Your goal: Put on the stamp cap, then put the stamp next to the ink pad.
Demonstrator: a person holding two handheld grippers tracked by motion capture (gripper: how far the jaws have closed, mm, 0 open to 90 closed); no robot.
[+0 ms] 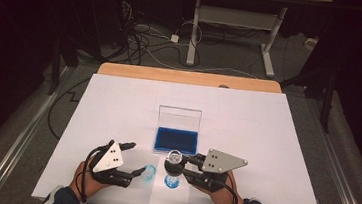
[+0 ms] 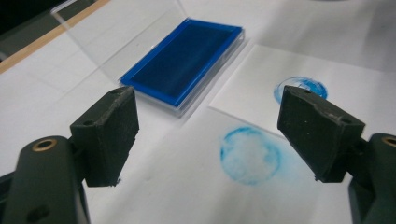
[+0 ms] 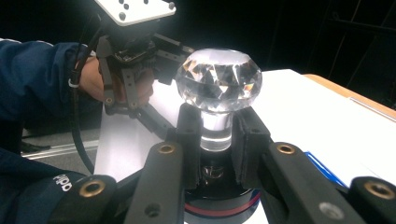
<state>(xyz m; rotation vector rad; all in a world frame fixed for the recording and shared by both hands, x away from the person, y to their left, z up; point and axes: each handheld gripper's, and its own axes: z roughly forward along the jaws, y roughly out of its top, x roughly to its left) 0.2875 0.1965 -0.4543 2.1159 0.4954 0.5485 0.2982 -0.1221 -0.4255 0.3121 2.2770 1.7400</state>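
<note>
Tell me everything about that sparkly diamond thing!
It is a stamp with a clear, faceted knob like a big cut gem, a clear neck and a dark round base with a red band. It stands upright on the white paper, pinched at its neck by the right gripper, just in front of the open blue ink pad.

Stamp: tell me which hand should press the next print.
Right. The right gripper is shut on the stamp, upright over the paper; the left gripper is open beside it, holding nothing.
</note>
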